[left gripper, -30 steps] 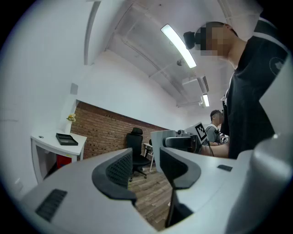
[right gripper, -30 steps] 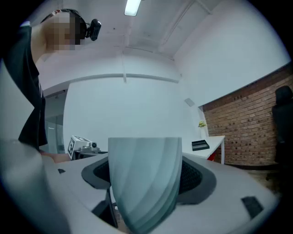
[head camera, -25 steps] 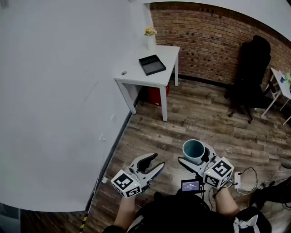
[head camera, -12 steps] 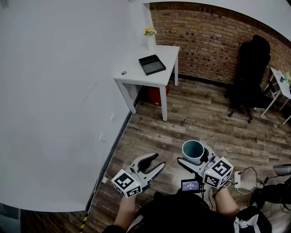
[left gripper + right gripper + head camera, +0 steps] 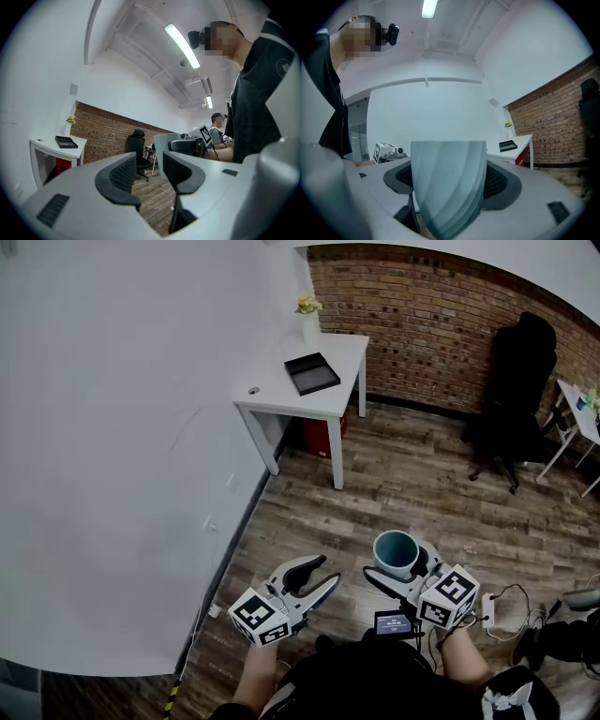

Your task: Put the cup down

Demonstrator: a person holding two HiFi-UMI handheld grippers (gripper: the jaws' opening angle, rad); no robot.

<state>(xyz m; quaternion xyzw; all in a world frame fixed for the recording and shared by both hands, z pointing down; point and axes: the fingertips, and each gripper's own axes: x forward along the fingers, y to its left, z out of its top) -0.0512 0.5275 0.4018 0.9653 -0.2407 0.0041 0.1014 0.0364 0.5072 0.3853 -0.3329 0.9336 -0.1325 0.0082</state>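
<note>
Cup (image 5: 397, 551), one only, teal, upright w/ mouth up, sits lower ctr of the head view, clamped btwn the pads of the right tool (image 5: 401, 564). The jaws are spread wide on its sides, and in the right gripper view its wall fills the gap pad to pad. It hangs over the wood floor (image 5: 422, 474), touching no bench.

Tools: two. The left tool (image 5: 324, 572), lower left of ctr and near the right one, has its jaws apart, w/ floorboards showing thru the gap. One small lit screen (image 5: 393, 622) sits just below the right tool.

Benches: two, both white. One bench (image 5: 277, 371) stands upper ctr against the white wall (image 5: 122, 427), well apart from the cup. On it are:
- one black tray (image 5: 313, 373);
- one white vase w/ yellow flowers (image 5: 309, 315) at the back corner;
- one small dark item (image 5: 254, 390) near the front edge, too small to tell.

One red box (image 5: 323, 432) shows beneath it. The second bench (image 5: 570, 397) is cut by the right edge.

One black office chair (image 5: 520, 371) stands before the brick wall (image 5: 422, 315), upper right. One power strip (image 5: 489, 609) w/ cables lies on the floor, lower right. Btwn the cup and the upper-ctr bench lie floorboards and that bench's legs.

The left gripper view adds a second person (image 5: 216, 133), mid-right, partly hidden behind the right tool, and two ceiling strip lights (image 5: 180, 44).
</note>
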